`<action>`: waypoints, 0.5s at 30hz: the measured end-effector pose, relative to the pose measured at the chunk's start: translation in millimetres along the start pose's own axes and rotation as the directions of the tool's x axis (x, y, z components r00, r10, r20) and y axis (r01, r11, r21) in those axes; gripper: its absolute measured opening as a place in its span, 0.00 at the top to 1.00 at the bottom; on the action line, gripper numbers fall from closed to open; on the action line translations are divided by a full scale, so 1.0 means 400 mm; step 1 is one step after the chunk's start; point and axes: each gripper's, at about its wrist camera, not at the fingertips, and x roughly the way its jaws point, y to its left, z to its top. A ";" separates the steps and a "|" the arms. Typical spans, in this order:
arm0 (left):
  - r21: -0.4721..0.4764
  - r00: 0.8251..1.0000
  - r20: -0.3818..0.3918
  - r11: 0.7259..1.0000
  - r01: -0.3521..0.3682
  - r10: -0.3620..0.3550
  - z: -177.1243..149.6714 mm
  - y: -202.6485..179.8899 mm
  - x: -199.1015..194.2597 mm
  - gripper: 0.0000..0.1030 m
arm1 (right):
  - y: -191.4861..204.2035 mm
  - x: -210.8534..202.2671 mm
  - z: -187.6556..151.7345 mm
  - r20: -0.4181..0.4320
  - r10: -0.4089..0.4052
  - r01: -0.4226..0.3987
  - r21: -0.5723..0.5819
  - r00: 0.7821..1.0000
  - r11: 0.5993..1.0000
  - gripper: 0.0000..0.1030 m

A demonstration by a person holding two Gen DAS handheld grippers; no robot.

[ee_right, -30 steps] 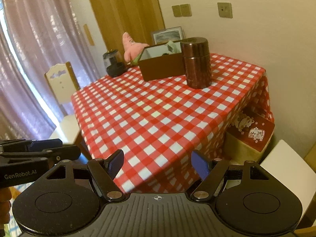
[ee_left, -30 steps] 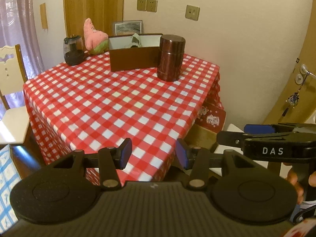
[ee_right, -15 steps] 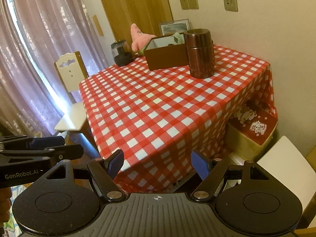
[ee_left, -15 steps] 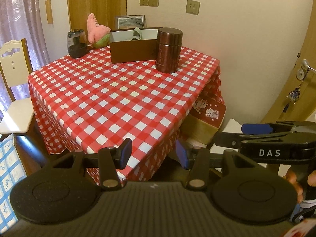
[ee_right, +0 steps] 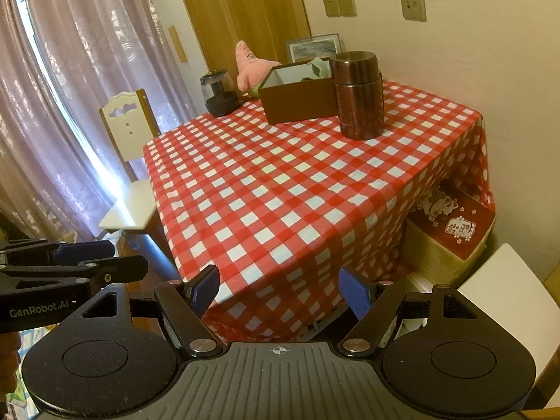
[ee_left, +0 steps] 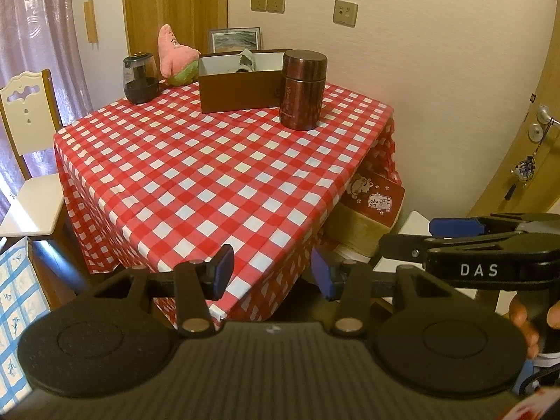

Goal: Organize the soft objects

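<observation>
Hanging short of the near corner of the worktop (ee_left: pixel 224 175), the left gripper (ee_left: pixel 271 273) has its blue-padded fingers (ee_left: pixel 220 271) spread with nothing between them. The right gripper (ee_right: pixel 280 292) sits beside it, fingers (ee_right: pixel 355 292) spread wider and likewise bare; in the left wrist view its black body and the hand (ee_left: pixel 525 318) holding it show at the right edge.

The worktop is covered with a red and white checked cloth (ee_right: pixel 297 182), and the brown box (ee_left: pixel 241 85) at its far side serves as the landmark. The box is open at the top and stands upright. A small grey-and-white soft toy (ee_left: pixel 245 61) pokes up inside the box, at its far wall; only its top shows, so what it is cannot be told. A pink starfish plush (ee_left: pixel 175 56) lies just to the left of the box, behind its left corner, leaning towards the wall. Farther left of the box stands a dark jar with a clear upper part (ee_left: pixel 140 77). A brown metal canister (ee_left: pixel 302 91) stands upright at the right front corner of the box, just beside it or touching; the views do not settle which. Behind the box a framed picture (ee_left: pixel 234 38) leans on the wall.

A white chair (ee_right: pixel 129 161) stands well to the left of the box, by the curtain (ee_right: pixel 70 87). Below the worktop's right edge sits a red carton with a cat print (ee_right: pixel 451 220).
</observation>
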 end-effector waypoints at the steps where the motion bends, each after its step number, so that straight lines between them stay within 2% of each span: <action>1: 0.000 1.000 -0.001 1.000 0.001 -0.001 0.000 0.000 0.000 0.55 | 0.000 0.000 0.000 0.000 0.000 0.000 0.001 1.000 1.000 0.27; 15: 0.001 1.000 0.001 1.000 -0.004 0.004 0.002 0.000 0.000 0.55 | 0.000 0.009 0.004 -0.001 -0.005 0.005 0.002 1.000 1.000 0.27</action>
